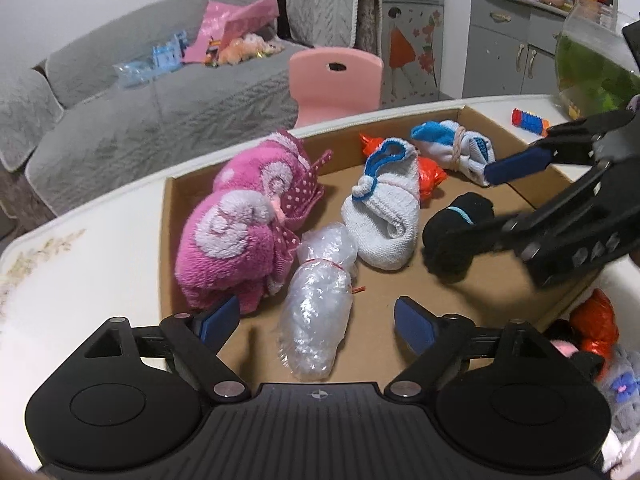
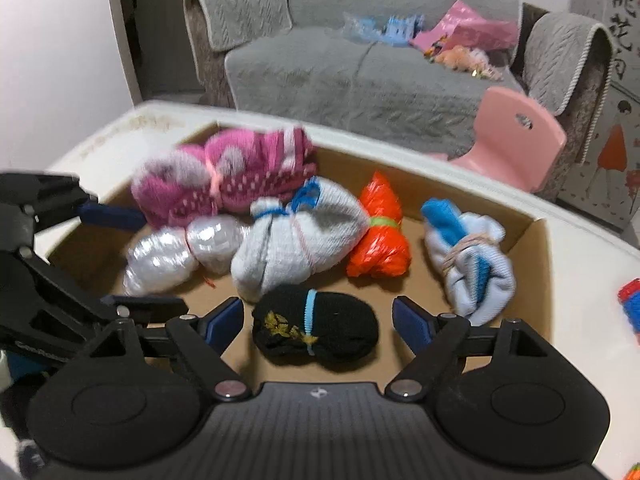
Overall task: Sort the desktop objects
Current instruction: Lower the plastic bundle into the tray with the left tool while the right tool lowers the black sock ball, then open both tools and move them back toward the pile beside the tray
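Bundles lie sorted inside the cardboard box (image 1: 172,216) at mid-frame: the bubble-wrap bundle (image 1: 316,316) lies loose between the spread left tongs (image 1: 316,322), low centre of the left view; the black sock roll (image 2: 316,326) lies loose between the spread right tongs (image 2: 318,320), low centre of the right view. Neither pad presses its bundle, so the step in hand reads as release. Next move, by judgement: lift both tongs clear without dragging, then fetch the orange bundle (image 1: 596,324) outside the box, lower right. That pile is cut off; the pink towel roll (image 2: 224,176) is blurred.
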